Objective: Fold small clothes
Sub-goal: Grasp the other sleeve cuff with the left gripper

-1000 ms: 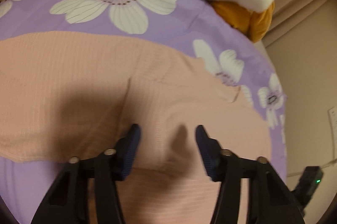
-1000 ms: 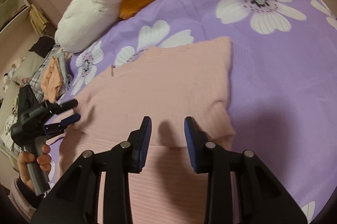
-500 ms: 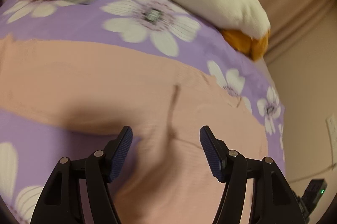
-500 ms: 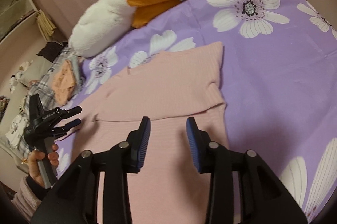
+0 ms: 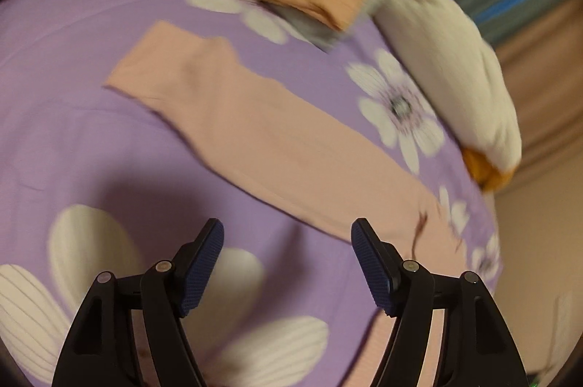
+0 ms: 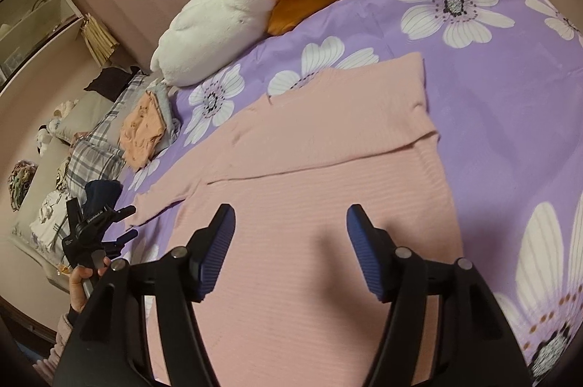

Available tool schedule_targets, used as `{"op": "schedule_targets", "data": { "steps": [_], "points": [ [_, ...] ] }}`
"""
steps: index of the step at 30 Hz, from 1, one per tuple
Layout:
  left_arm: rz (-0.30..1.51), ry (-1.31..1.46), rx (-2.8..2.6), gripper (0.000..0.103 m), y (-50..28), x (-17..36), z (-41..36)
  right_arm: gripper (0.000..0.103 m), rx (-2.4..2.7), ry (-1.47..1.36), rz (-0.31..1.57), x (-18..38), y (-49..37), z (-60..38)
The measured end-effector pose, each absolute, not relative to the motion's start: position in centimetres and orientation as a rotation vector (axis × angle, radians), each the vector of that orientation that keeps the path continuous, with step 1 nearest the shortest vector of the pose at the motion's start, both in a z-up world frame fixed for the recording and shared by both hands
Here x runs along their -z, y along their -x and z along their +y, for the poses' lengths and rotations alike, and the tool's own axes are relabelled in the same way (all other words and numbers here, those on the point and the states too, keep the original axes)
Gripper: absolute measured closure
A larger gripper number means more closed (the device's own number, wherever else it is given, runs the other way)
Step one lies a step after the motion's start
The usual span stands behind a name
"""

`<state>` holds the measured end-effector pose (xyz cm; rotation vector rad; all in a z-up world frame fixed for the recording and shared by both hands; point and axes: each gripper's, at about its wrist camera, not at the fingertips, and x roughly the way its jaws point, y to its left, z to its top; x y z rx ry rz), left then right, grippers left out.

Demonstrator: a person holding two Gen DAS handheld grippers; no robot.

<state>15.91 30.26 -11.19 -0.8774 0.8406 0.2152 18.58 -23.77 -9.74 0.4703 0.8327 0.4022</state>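
A pink ribbed sweater (image 6: 320,205) lies flat on the purple flowered bedspread (image 6: 503,117), with one sleeve folded across its chest. Its other sleeve (image 5: 233,117) stretches out straight toward the left. My right gripper (image 6: 291,214) hovers above the sweater's body; its jaws are opening and nothing is between them. My left gripper (image 5: 288,234) hangs over bare bedspread just beside that outstretched sleeve, jaws opening and empty. In the right wrist view the left gripper (image 6: 131,222) sits at the sleeve's end, held by a hand (image 6: 78,285).
A white plush toy with orange parts (image 6: 226,30) lies at the far side of the bed. A stack of folded clothes (image 6: 142,128) and plaid pillows (image 6: 94,161) sit at the left end. A dark garment (image 6: 104,192) lies near the left gripper. Curtains hang behind.
My left gripper has swung off the sweater's body out along the sleeve, and its jaws have widened. My right gripper has drawn back and up from the fold, its jaws spreading apart.
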Motion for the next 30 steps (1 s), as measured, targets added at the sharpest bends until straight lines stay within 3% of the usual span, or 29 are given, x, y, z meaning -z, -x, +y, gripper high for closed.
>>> {"op": "schedule_targets", "data": {
  "steps": [2,4,11,23,26,30],
  "points": [
    [0.813,0.953,-0.23,0.028,-15.2,11.9,32.4,0.038,-0.41,-0.462,0.84,9.8,-18.3,-23.3],
    [0.787,1.012,-0.239,0.018,-14.8,12.3,33.7,0.038,-0.408,-0.45,0.852,9.8,-18.1,-22.8],
    [0.686,1.197,-0.221,0.018,-14.8,14.1,37.1,0.038,-0.41,-0.434,0.871,10.1,-18.3,-22.1],
    [0.565,1.26,-0.202,0.018,-18.1,15.0,39.3,0.038,-0.396,-0.422,0.908,11.3,-19.0,-21.4],
    [0.587,1.244,-0.26,0.031,-18.6,15.2,39.7,0.038,-0.387,-0.409,0.914,11.6,-19.1,-21.3],
    [0.621,1.209,-0.31,0.067,-18.8,15.1,39.9,0.038,-0.384,-0.396,0.92,12.0,-19.2,-21.3]
  ]
}}
